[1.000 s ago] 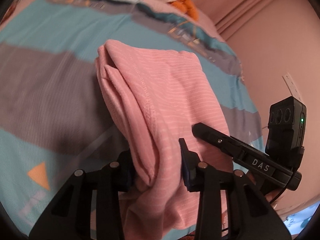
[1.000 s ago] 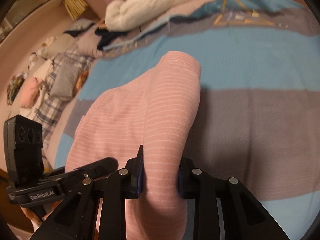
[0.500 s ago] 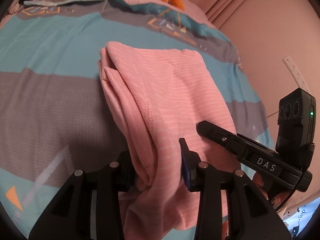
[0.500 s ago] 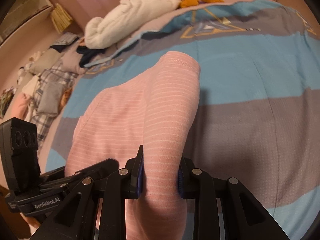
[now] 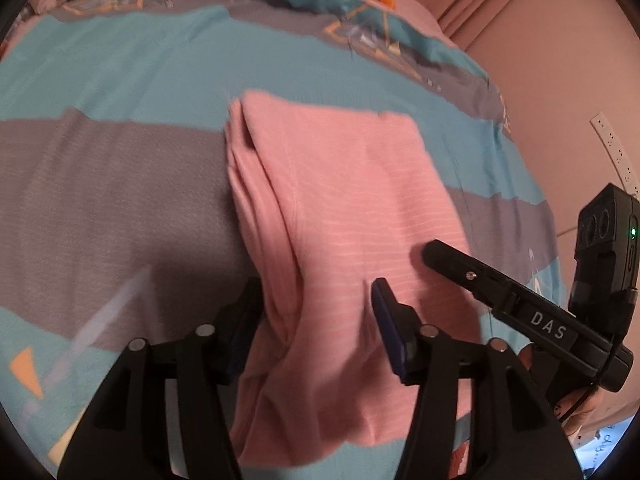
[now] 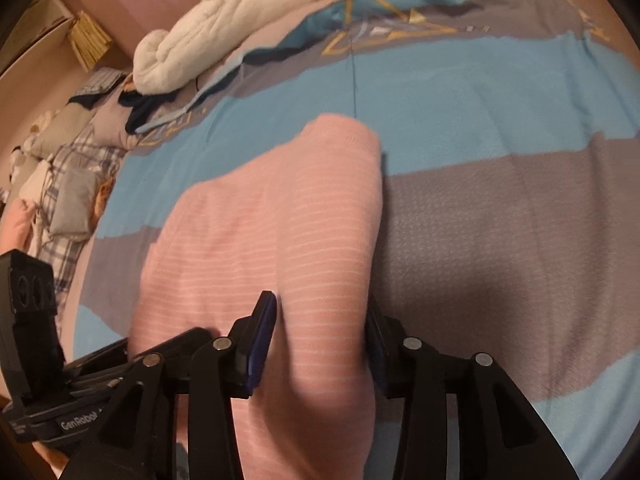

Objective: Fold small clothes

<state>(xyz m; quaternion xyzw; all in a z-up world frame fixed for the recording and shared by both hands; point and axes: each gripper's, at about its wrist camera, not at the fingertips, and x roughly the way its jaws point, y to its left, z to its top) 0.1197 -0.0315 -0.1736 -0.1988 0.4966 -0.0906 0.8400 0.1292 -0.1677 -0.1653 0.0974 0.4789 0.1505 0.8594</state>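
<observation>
Both sets of fingers just opened, left gripper [image 5: 316, 312] and right gripper [image 6: 320, 332], so you've dropped the pink shirt [image 5: 340, 208] folded on the bed [image 5: 100, 180], loose at 6 o'clock.

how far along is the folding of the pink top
Done: the pink top lies doubled over on the striped bedspread. In hand: the left gripper and right gripper have just been opening, cloth between the jaws but looking released. Left: withdrawing, perhaps another fold, and the clothes heap at the side.

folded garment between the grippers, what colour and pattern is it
Pink knit garment with thin, paler horizontal stripes; the right wrist view shows them best.
</observation>
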